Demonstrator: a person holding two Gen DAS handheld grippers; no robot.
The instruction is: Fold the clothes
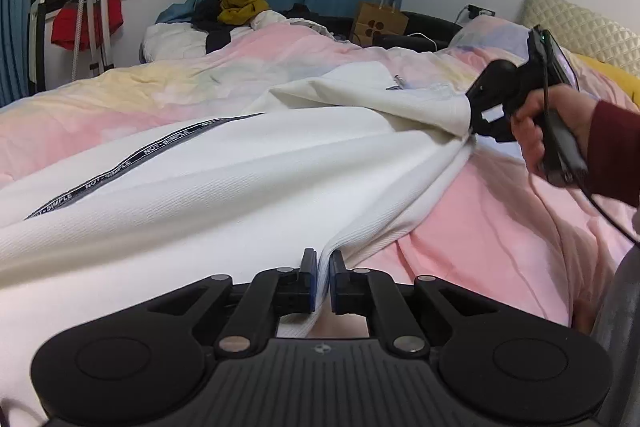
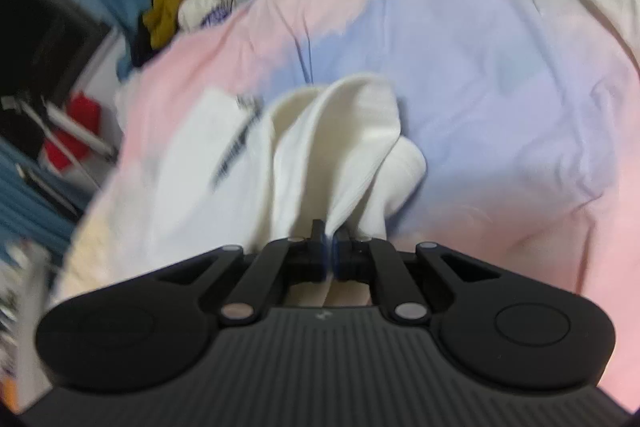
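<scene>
I have both tongs, left [image 1: 323, 269] and right [image 2: 329, 241], clenched on the white garment [image 1: 224, 187] over the bed [image 1: 500, 219]; first fold under way, nothing folded flat yet

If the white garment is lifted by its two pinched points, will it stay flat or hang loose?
The white garment will probably hang loose: it already creases and bunches toward the left gripper and the right gripper. Its ribbed knit looks fairly thick, so it may weigh a little. It seems unlikely to slip on the soft duvet.
</scene>
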